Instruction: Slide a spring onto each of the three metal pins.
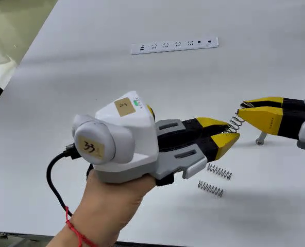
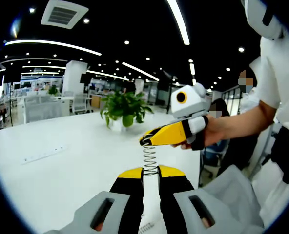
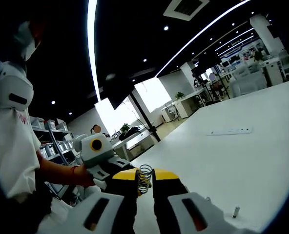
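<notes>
Holding, left gripper [image 1: 231, 130]: jaws nearly closed; I see them pinching one end of the spring [image 1: 236, 122].
Right gripper [image 1: 241, 108]: pinches the other end.
Spring axis: slanting tip to tip, above the table [image 1: 90, 67].
Loose springs [image 1: 219, 171]: two, lying flat.

free: table [image 1: 65, 92] mid-left — bare | blocked: loose springs [image 1: 219, 171], pin [image 1: 260, 138] (right side), power strip [image 1: 174, 45] far
</notes>
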Demonstrator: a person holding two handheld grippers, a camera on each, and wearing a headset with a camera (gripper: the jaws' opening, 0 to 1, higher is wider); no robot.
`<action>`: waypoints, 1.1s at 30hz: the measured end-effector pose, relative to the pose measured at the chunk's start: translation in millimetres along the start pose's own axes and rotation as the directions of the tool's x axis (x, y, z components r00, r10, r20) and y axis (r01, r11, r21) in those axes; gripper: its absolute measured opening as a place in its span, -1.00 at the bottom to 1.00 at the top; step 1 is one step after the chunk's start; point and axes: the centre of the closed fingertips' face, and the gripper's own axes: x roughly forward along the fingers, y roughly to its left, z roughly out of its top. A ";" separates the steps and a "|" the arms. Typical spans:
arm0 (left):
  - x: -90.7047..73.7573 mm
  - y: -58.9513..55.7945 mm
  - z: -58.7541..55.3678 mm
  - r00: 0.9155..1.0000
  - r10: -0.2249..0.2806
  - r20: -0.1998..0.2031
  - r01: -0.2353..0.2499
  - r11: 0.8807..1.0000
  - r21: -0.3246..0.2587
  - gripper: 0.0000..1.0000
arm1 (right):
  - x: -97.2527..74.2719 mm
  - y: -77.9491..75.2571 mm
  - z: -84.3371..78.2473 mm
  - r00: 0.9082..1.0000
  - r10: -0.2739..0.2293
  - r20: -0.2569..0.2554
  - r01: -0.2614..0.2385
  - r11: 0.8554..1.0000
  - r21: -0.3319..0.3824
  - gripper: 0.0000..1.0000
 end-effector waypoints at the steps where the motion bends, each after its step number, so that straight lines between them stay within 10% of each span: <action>1: 0.2 0.0 0.0 1.000 0.000 0.001 0.000 1.000 0.000 -0.79 | 0.1 0.3 0.2 1.000 0.001 0.000 -0.001 1.000 -0.001 -0.75; 33: 0.6 -6.5 3.5 0.999 -0.029 0.016 0.029 1.000 -0.003 -0.78 | 9.6 14.8 4.0 0.995 0.017 -0.095 -0.032 0.987 -0.156 -0.76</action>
